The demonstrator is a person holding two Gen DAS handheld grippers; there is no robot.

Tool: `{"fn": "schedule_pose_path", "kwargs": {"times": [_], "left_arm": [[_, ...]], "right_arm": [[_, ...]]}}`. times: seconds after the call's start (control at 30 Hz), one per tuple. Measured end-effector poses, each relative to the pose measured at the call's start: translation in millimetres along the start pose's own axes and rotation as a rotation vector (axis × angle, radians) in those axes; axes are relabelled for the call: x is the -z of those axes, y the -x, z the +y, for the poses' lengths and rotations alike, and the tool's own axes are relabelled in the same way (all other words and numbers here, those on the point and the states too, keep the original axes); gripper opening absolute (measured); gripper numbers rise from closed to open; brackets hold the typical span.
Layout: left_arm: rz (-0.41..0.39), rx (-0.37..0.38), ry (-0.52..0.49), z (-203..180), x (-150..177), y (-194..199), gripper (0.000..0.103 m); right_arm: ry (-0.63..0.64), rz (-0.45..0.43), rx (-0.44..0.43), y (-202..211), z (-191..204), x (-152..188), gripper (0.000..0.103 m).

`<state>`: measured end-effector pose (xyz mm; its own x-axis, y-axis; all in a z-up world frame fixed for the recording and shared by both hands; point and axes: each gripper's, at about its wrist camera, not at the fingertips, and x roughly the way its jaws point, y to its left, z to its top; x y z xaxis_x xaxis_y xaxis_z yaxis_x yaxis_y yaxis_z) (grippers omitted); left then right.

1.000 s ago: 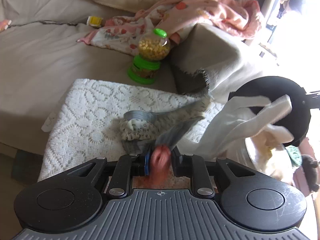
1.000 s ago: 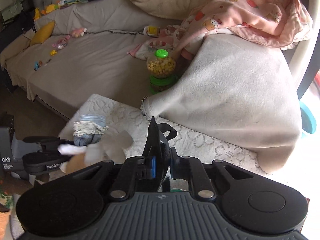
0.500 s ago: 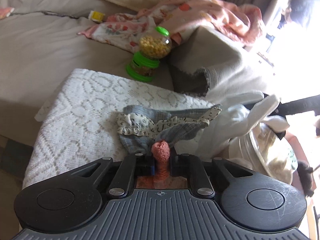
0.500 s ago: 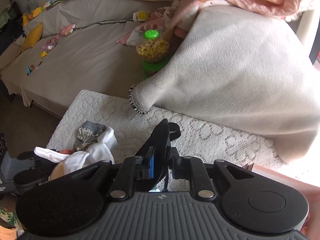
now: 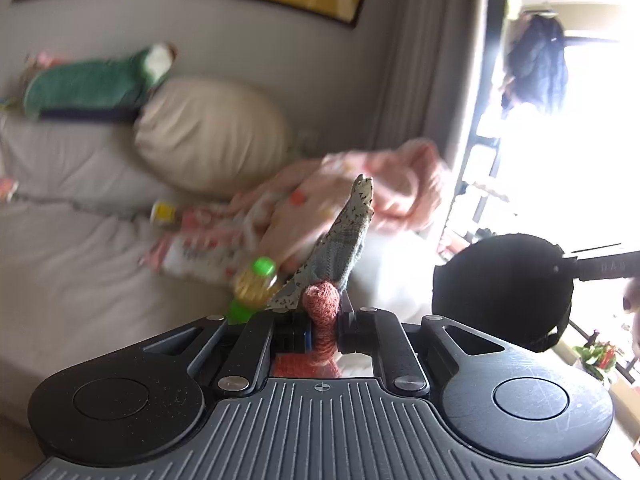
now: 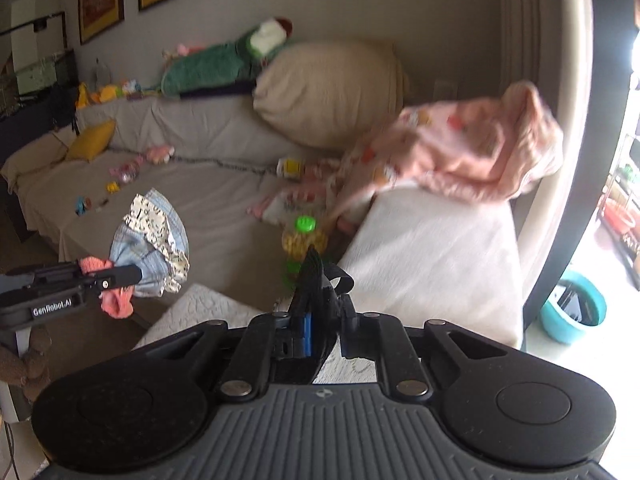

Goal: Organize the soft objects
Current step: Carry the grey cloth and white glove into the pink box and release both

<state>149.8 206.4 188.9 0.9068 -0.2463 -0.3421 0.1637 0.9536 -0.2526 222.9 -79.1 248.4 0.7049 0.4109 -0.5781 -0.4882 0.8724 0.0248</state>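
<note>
My left gripper (image 5: 322,314) is shut on a coral knitted sock (image 5: 322,300). A grey-blue patterned sock (image 5: 348,240) is caught with it and flaps upward. From the right wrist view the left gripper (image 6: 120,274) is in the air at the left, with the coral sock (image 6: 116,304) and the patterned sock (image 6: 154,248) bunched around its tips. My right gripper (image 6: 318,316) is shut on a thin black round thing (image 6: 314,276), seen edge-on. In the left wrist view that black disc (image 5: 500,292) hangs at the right on the right gripper's fingers (image 5: 600,268).
A grey-covered sofa (image 6: 208,208) fills the background, with a beige pillow (image 6: 328,92), a pink blanket (image 6: 472,152) and a green-capped jar of yellow pieces (image 6: 302,240). The white lace cloth (image 6: 192,308) lies below. A teal bucket (image 6: 572,312) stands by the bright doorway.
Both grippers have risen away from the lace cloth and tilted up toward the sofa back. The left one lifted the coral and patterned socks off the cloth. The white sock is out of view.
</note>
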Motion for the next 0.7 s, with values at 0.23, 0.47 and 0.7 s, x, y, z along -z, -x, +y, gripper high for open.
{"fn": "schedule_pose_path", "kwargs": {"times": [0.23,0.47,0.7], "left_arm": [[0.022,0.068,-0.049,-66.2,-10.7,-0.4,0.013],[0.098,0.178,-0.134,-131.5,8.2,-13.1,0.013],[0.161,0.249,-0.177,-173.4,24.5,-40.0,0.013]], "right_arm": [[-0.004,-0.069,0.034,55.7,-22.2,10.5,0.012],[-0.051,-0.066,0.084,90.3,-59.3,43.2,0.012],[-0.099,-0.08,0.139,116.2,-95.7,68.4,0.012]]}}
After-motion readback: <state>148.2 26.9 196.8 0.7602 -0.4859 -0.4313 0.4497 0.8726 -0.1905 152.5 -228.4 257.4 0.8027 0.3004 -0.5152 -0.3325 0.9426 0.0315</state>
